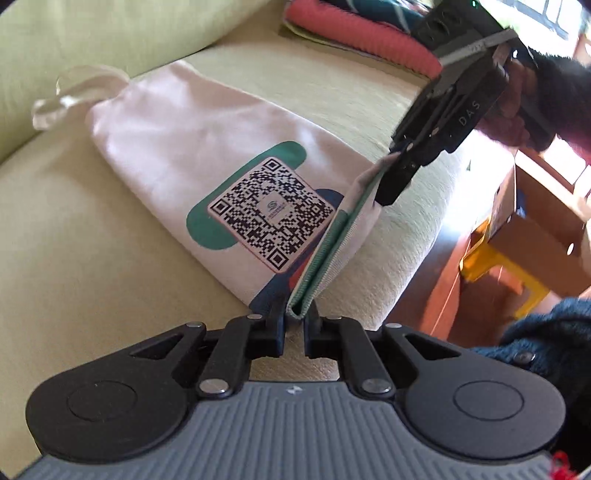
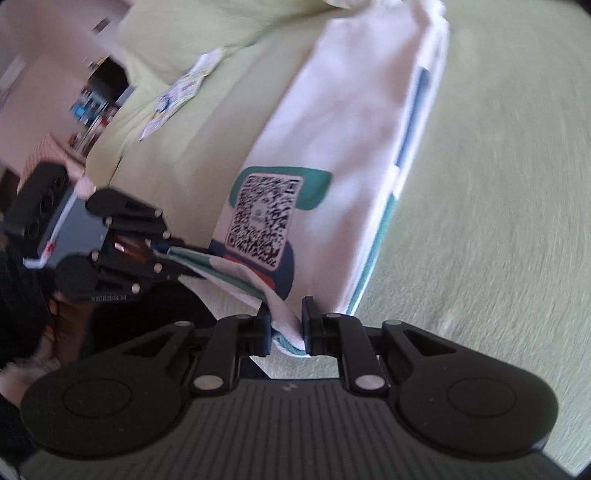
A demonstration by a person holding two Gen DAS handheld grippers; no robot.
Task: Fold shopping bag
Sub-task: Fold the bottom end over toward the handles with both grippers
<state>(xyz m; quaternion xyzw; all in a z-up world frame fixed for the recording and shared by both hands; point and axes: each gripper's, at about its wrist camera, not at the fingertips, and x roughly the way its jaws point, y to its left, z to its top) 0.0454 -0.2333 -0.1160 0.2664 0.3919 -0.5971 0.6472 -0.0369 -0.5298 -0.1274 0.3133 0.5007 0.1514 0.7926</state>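
Observation:
A white cloth shopping bag [image 1: 177,147] with a QR code print [image 1: 273,214] lies lengthwise on a pale green sofa seat [image 1: 81,251]. Its handles [image 1: 70,92] lie at the far end. My left gripper [image 1: 294,314] is shut on one near corner of the bag's bottom edge. My right gripper [image 1: 397,181] is shut on the other corner, and the edge [image 1: 332,251] between them is lifted off the seat. In the right wrist view the bag [image 2: 351,147] stretches away, my right gripper [image 2: 286,321] pinches its corner, and my left gripper [image 2: 184,258] holds the other corner at left.
Green cushions [image 1: 110,33] back the seat. Folded red and dark fabrics [image 1: 354,33] lie at the sofa's far end. A cardboard box [image 1: 539,229] and a yellow stool [image 1: 506,269] stand on the floor to the right. Leaflets [image 2: 177,96] lie on the sofa.

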